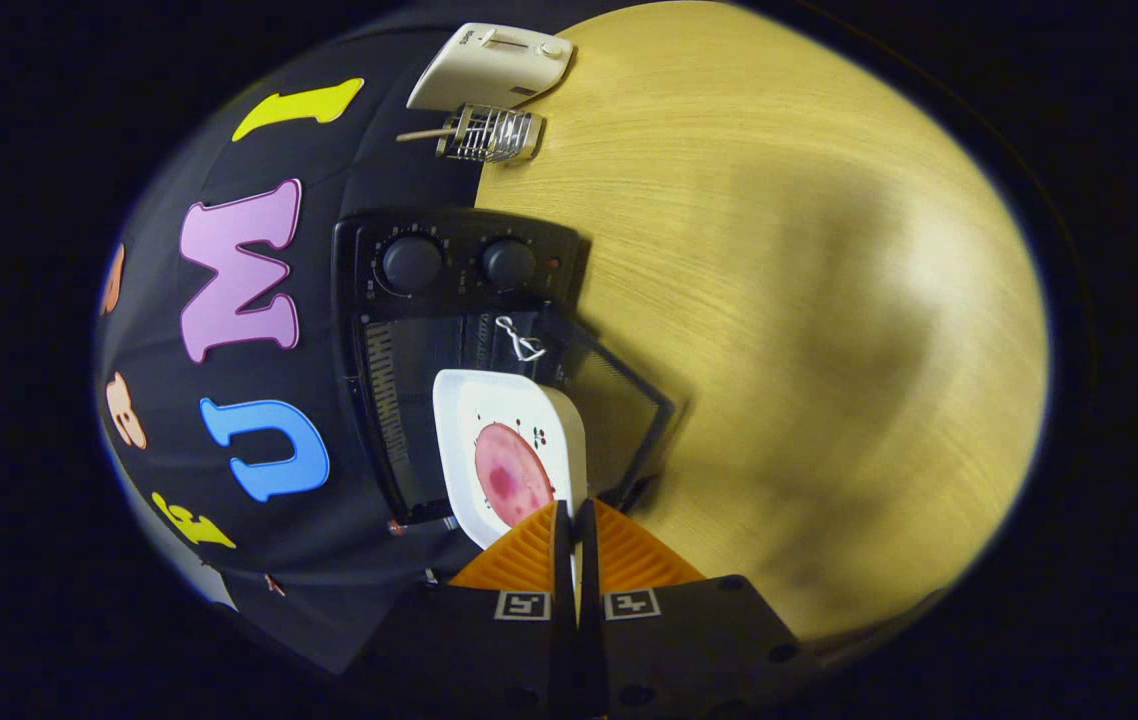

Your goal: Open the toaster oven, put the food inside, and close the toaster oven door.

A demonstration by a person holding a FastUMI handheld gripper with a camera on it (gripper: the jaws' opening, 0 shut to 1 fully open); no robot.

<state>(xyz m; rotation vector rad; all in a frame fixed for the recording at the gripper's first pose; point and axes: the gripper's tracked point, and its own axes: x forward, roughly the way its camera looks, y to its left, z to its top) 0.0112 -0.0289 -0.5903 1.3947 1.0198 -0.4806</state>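
A: Plate (pixel 489 420) first: white, squarish, with a round pink slice of food (pixel 511 475) on it. It sits just ahead of the gripper (pixel 575 520), whose fingers are pinched nearly together on the plate's near edge, so I read it as held

B: And where is it relative to the toaster oven (pixel 449 330)?

A: Right at the mouth. The oven door (pixel 629 400) is swung open, its mesh-patterned glass lying out toward the wooden table (pixel 779 300), and the plate's far end overlaps the dark cavity. Whether it rests on the rack inside I cannot tell

B: So progress?

A: By my judgement, opening is done and loading is under way; releasing the plate, backing out and shutting the door are left

B: Any writing to read?

A: Nothing legible. The two knobs (pixel 459 263) have tick marks around them, too small to make out. Beyond the oven, a white toaster (pixel 489 65) carries a small dark mark that may be a brand, unreadable, and a wire rack (pixel 489 133) lies beside it
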